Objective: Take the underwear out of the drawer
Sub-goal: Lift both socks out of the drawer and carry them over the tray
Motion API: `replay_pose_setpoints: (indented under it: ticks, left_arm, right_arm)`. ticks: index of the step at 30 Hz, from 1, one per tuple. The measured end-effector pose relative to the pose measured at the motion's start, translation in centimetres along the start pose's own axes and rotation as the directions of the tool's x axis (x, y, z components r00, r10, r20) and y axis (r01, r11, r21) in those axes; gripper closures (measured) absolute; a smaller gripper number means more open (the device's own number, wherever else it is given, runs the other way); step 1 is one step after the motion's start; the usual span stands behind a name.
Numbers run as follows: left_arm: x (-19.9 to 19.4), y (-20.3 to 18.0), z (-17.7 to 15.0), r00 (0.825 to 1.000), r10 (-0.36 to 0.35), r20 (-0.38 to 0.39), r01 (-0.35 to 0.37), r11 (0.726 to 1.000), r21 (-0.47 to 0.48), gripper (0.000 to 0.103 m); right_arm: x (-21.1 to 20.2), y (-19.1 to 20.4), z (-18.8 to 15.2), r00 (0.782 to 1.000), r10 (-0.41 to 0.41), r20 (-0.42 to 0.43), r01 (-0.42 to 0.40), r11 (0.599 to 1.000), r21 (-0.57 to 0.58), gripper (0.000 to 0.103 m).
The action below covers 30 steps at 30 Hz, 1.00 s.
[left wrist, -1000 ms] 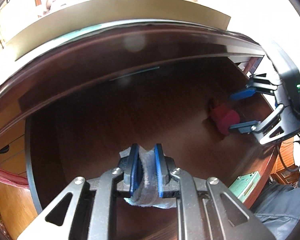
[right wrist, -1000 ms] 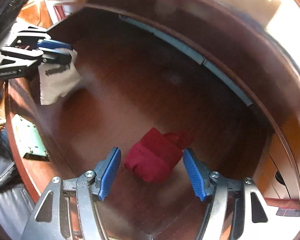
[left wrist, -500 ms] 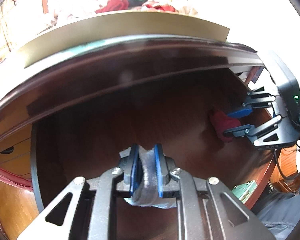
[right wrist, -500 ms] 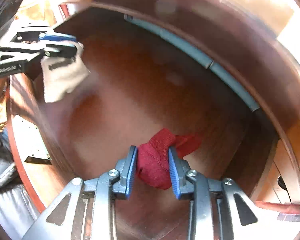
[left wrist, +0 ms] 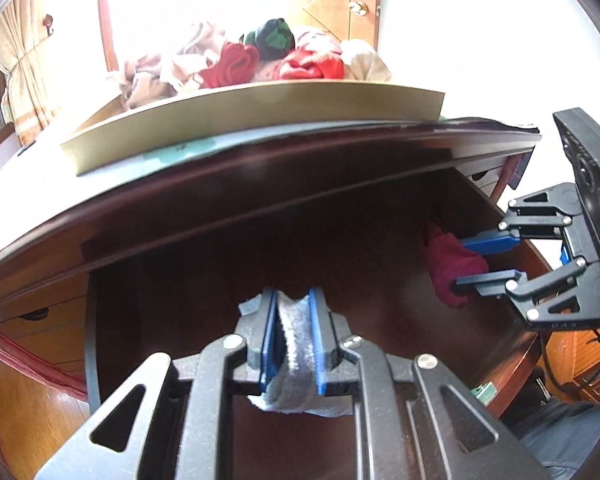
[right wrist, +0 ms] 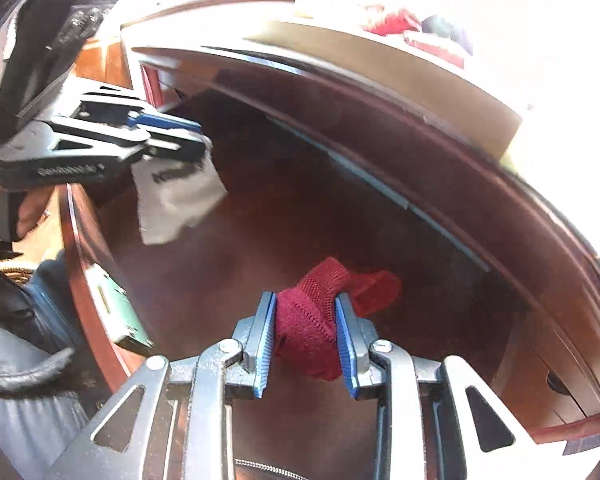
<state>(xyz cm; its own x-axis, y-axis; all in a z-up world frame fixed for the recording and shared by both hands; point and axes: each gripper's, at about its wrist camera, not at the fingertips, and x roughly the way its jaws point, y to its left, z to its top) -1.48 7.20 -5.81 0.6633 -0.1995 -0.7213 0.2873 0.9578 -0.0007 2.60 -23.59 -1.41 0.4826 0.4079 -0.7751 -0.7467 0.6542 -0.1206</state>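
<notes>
From the left wrist, we look into the dark wooden drawer [left wrist: 228, 280] below a tray [left wrist: 260, 108] of clothes; our left tool [left wrist: 293, 340] pinches grey underwear [left wrist: 296, 344], tilted down. From the right wrist, our right tool [right wrist: 305, 336] pinches red underwear [right wrist: 312, 328] above the drawer floor, tilted down.

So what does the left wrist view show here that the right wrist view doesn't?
Only the left wrist view shows the curtain, the door knob and the clothes pile in the box clearly.

Only the right wrist view shows the grey underwear hanging flat with its dark printed band, and a hand.

Both show the left gripper shut on that grey piece, the right gripper shut on the red underwear, and the dark drawer.
</notes>
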Motion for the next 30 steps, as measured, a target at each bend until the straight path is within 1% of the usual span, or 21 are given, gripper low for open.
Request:
replay_pose_setpoints:
  ticks: [5, 10, 16, 18, 23, 30]
  left_arm:
    - [-1.0, -0.1, 0.1, 0.998, 0.03, 0.048, -0.03, 1.0, 0.005, 0.089]
    - [-1.1, -0.7, 0.3, 0.995, 0.05, 0.086, -0.05, 0.999, 0.002, 0.089]
    - [-1.9, -0.8, 0.6, 0.989, 0.071, 0.129, -0.07, 0.997, -0.012, 0.089]
    - [-2.2, -0.7, 0.6, 0.987, 0.077, 0.144, -0.075, 0.997, -0.016, 0.089]
    - [-2.8, -0.7, 0.9, 0.98, 0.09, 0.175, -0.087, 0.996, -0.024, 0.089]
    - [-3.7, -0.4, 1.7, 0.972, 0.104, 0.21, -0.102, 0.995, -0.022, 0.089]
  right_arm:
    - [-1.7, 0.5, -0.5, 0.996, 0.003, 0.088, -0.002, 1.0, -0.016, 0.072]
    - [-3.5, 0.8, -0.5, 0.984, 0.001, 0.177, 0.0, 1.0, -0.004, 0.072]
    - [-5.7, 0.4, -0.8, 0.959, -0.016, 0.283, 0.011, 1.0, 0.019, 0.072]
    - [-6.4, 0.3, -0.5, 0.951, -0.019, 0.308, 0.012, 1.0, 0.024, 0.072]
    - [-7.6, 0.0, -1.3, 0.93, -0.033, 0.366, 0.022, 0.999, 0.033, 0.072]
    - [-8.5, -0.3, 0.3, 0.902, -0.053, 0.429, 0.037, 0.998, 0.045, 0.072]
